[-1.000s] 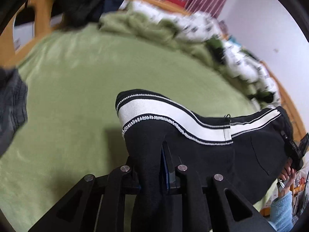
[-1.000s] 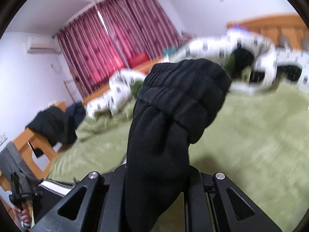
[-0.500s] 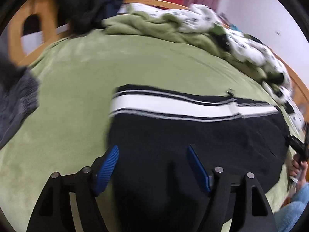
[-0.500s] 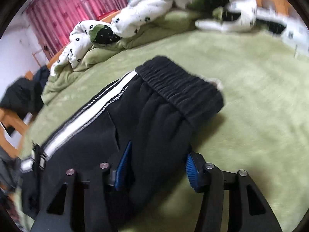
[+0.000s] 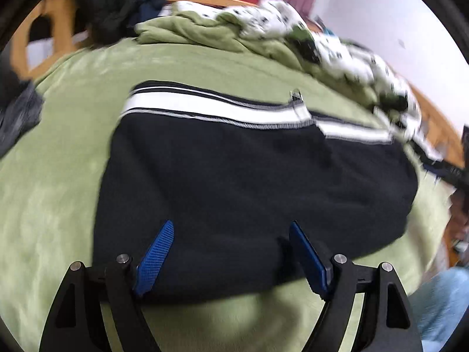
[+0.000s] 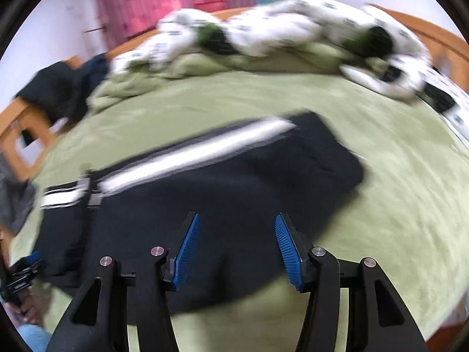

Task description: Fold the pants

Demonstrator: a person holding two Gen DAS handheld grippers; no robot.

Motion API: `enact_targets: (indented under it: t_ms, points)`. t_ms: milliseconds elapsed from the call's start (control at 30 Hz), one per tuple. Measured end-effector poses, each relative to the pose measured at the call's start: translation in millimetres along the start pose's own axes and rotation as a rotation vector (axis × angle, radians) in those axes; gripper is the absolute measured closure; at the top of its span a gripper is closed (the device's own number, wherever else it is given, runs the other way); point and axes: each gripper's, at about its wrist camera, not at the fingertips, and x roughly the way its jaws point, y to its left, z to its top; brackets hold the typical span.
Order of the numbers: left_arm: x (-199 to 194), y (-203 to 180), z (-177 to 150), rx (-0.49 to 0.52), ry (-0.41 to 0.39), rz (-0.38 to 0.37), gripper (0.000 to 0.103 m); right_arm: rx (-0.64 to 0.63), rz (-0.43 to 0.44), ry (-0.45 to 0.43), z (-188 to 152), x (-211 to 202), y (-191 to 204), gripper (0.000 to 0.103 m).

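- The pants (image 5: 249, 182), black with a white side stripe (image 5: 217, 108), lie flat on the green bed (image 5: 58, 176), directly ahead of and partly beneath both sets of fingers.
- Left gripper (image 5: 231, 252): its jaws have just been opening and now stand wide, blue pads clear of the cloth, nothing pinched.
- Right gripper (image 6: 237, 249): its jaws have also just been opening and stand moderately apart over the near edge, holding nothing.
- The garment's long axis runs crosswise to both grippers, stripe on the far side; the waistband (image 6: 328, 146) lies ahead-right of the right fingers, so that hand is nearer it.
- The next fold probably calls for gripping the near edge or an end.
- A rumpled quilt (image 6: 293, 35) and dark clothes (image 5: 111, 8) lie well beyond, not in the way.
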Motion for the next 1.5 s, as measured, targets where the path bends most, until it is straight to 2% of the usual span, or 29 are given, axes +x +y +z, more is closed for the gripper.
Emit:
enact_targets:
  t_ms: [67,233,367,533,633,667,700,833,1000,1167,1233,1333,1500]
  points:
    - [-12.7,9.1,0.6,-0.059,-0.022,-0.004,0.023,-0.048,0.076,0.028,6.3,8.5,40.0,0.047]
    - [-41.5,38.9,-24.7,-0.124,-0.091,0.050,0.023,-0.149,0.168,0.111,-1.8,31.4,108.6,0.047]
    - [-42.1,66.6,-34.7,-0.189,-0.075,0.095,0.023,-0.169,0.208,0.214,-12.5,57.4,144.8,0.047]
    - [-40.5,90.9,-47.5,-0.274,-0.061,0.046,0.023,-0.226,0.171,0.300,-31.1,84.3,173.6,0.049]
    - [-37.0,95.9,-48.1,-0.291,-0.059,0.016,0.023,-0.282,0.159,0.326,-43.9,92.0,183.7,0.074]
    - [-35.6,97.1,-48.0,-0.290,-0.060,0.009,0.023,-0.299,0.163,0.337,-46.1,94.3,187.5,0.089]
    - [-34.4,97.9,-48.5,-0.290,-0.060,0.005,0.023,-0.318,0.153,0.335,-47.4,93.9,191.3,0.095]
    - [-32.9,102.4,-52.7,-0.296,-0.069,-0.019,0.023,-0.373,0.110,0.351,-51.3,89.4,200.7,0.101]
    - [-29.9,106.8,-55.5,-0.286,-0.084,-0.037,0.023,-0.362,0.117,0.398,-55.6,88.9,196.0,0.101]
    - [-28.5,100.1,-57.1,-0.238,-0.096,-0.006,0.024,-0.377,0.140,0.387,-55.7,79.7,196.4,0.100]
    - [-29.0,99.3,-58.6,-0.234,-0.106,-0.003,0.024,-0.389,0.133,0.368,-54.3,72.3,195.6,0.100]
    - [-30.7,103.2,-59.4,-0.252,-0.118,-0.017,0.024,-0.435,0.083,0.314,-51.5,61.4,199.7,0.091]
    - [-34.9,117.1,-59.7,-0.325,-0.095,-0.123,0.025,-0.474,-0.021,0.199,-41.6,41.5,194.2,0.085]
